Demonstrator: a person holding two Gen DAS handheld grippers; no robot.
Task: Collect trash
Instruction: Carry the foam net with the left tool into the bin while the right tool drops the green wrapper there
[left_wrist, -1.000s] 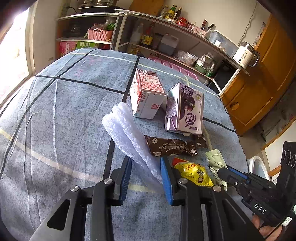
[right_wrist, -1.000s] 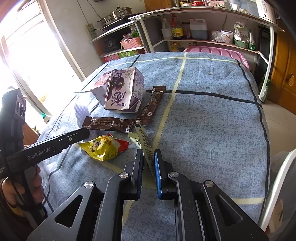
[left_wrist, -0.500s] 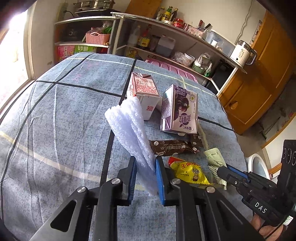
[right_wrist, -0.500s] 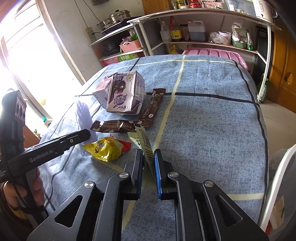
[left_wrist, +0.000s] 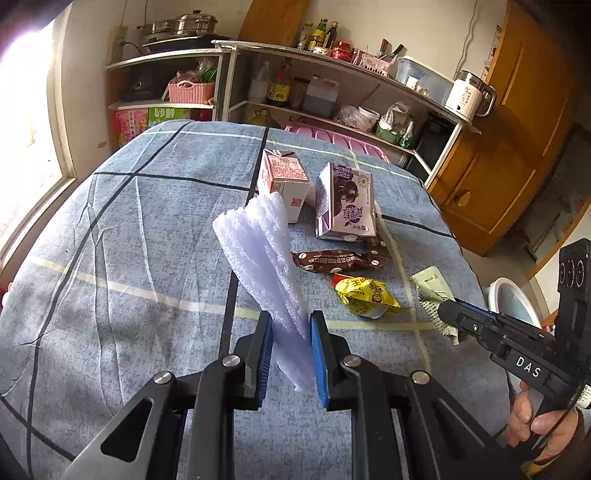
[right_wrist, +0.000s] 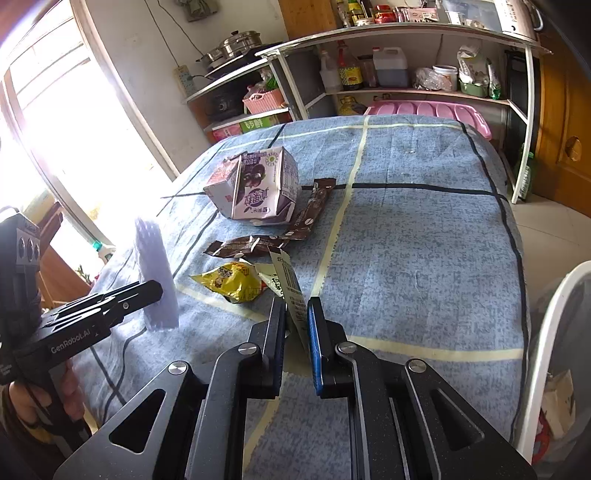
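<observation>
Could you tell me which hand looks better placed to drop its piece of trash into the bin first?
Right, probably. The right gripper is shut on the pale green wrapper, and the white bin stands just beside it. The left gripper, holding the white foam sheet, sits farther over.

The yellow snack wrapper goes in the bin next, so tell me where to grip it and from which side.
Grip the yellow snack wrapper at its puffed, crumpled middle, coming down from above with the fingers across its narrow width. It lies flat on the blue cloth, so its edges give little to pinch, while the raised folds should. Approach from the near side: the brown wrapper lies close behind it.
</observation>
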